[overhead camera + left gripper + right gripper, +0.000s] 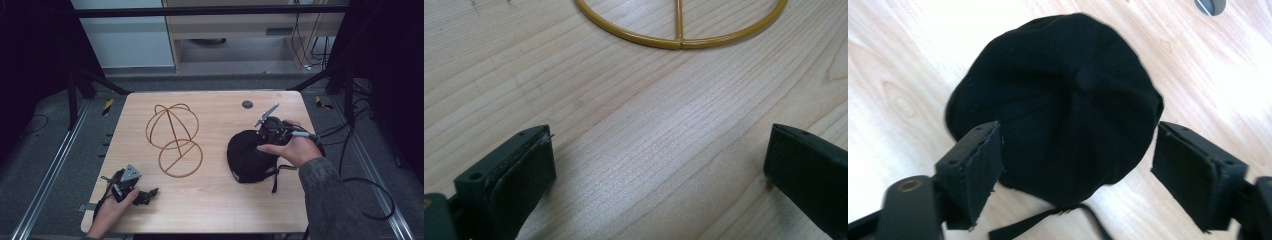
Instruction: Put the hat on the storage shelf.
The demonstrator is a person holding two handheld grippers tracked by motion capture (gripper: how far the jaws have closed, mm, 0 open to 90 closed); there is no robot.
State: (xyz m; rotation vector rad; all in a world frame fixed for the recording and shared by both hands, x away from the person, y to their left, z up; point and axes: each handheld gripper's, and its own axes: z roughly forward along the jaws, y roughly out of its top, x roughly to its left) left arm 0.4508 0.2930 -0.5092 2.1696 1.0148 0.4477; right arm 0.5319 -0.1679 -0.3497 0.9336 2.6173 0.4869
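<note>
A black cap (246, 157) lies crown-up on the right half of the wooden table (215, 205), its strap trailing toward the front. My right gripper (264, 131) hovers over the cap's far side. In the right gripper view its jaws stand wide on either side of the cap (1063, 95) without pressing it; my right gripper (1078, 150) is open. A yellow wire hat stand (173, 136) stands at the table's middle left. My left gripper (148, 193) rests near the front left corner, open (659, 160) over bare wood, with the stand's base ring (679, 42) ahead of it.
A small dark round disc (247, 104) sits near the table's far edge, beyond the cap. Cables (360, 190) trail from the right gripper over the table's right edge to the floor. Black frame bars stand at both far corners.
</note>
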